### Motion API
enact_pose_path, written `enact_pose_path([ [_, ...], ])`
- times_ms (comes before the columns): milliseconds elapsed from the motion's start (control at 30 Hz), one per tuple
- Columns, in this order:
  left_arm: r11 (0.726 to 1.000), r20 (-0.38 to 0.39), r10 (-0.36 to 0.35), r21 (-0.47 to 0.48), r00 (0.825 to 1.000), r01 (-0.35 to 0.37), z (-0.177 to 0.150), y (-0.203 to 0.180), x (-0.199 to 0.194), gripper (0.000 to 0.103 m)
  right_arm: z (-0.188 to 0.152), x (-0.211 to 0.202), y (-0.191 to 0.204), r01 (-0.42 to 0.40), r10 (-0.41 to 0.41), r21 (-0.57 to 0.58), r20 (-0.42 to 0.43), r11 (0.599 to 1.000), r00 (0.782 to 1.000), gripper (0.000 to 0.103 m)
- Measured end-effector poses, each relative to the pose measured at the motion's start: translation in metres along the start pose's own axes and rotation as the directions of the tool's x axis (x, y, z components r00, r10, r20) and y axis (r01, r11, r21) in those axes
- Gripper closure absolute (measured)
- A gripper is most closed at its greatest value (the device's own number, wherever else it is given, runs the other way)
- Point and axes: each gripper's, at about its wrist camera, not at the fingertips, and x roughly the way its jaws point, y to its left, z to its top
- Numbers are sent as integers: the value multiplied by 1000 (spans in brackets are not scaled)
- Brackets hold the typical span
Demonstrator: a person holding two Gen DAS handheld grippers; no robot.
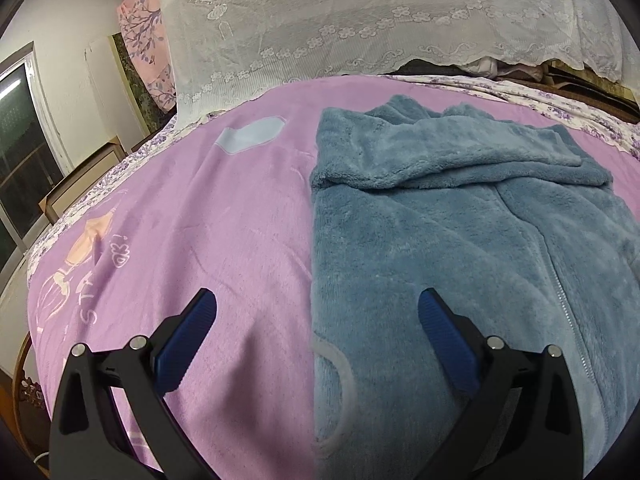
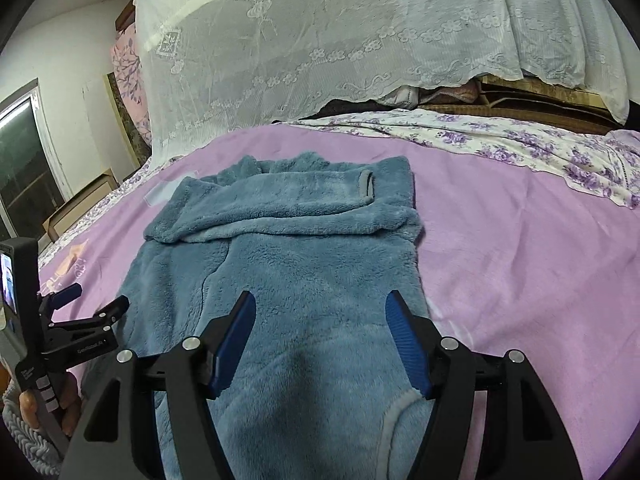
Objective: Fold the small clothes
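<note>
While both sleeves lay folded across the chest, the blue fleece jacket (image 2: 280, 280) rested flat on the pink blanket (image 2: 520, 260), zip (image 1: 568, 312) facing up, collar toward the lace-draped stack (image 2: 320, 40) at the far side of the bed. One sleeve cuff (image 2: 367, 188) pointed toward the jacket's right edge; laid this way, the sleeves kept the garment to a narrow rectangle, ready to be doubled over lengthwise.

The left gripper (image 1: 316, 312) hovered above the jacket's left edge, one finger over bare blanket and the other over fleece. Its jaws stood wide apart and gripped nothing. The right gripper (image 2: 320, 320) hung over the lower body of the jacket, near the right edge and the pale pocket trim (image 2: 390, 420). Its jaws were likewise spread, with fleece visible beneath the gap but no fabric pinched between the pads.

Both tools were angled down toward the hem end, which lay below the frame in both views. This placement suggested preparation to take the two bottom corners and carry the hem up toward the collar. Thick pile would likely require a deep bite at each corner to prevent slipping.
</note>
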Motion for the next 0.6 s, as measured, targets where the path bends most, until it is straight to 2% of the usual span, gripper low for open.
enact_pose_path([
  [233,1000,-26,-22,1,999,22,-9,4,-4,5,-7,-12,-5,-3,3,15,7,1000,1000,34],
  [400,991,-75,-134,-30,988,132,-23,16,-10,4,-15,-22,-14,-6,6,38,6,999,1000,32],
  [500,969,-110,-246,-66,963,240,-31,27,-11,5,-20,-27,-23,-10,10,68,2,998,1000,29],
  [533,952,-127,-303,-87,944,294,-34,33,-9,4,-22,-28,-26,-11,11,78,0,997,1000,29],
  [600,929,-140,-367,-114,920,353,-36,38,-7,5,-25,-30,-35,-18,19,112,-6,994,1000,29],
])
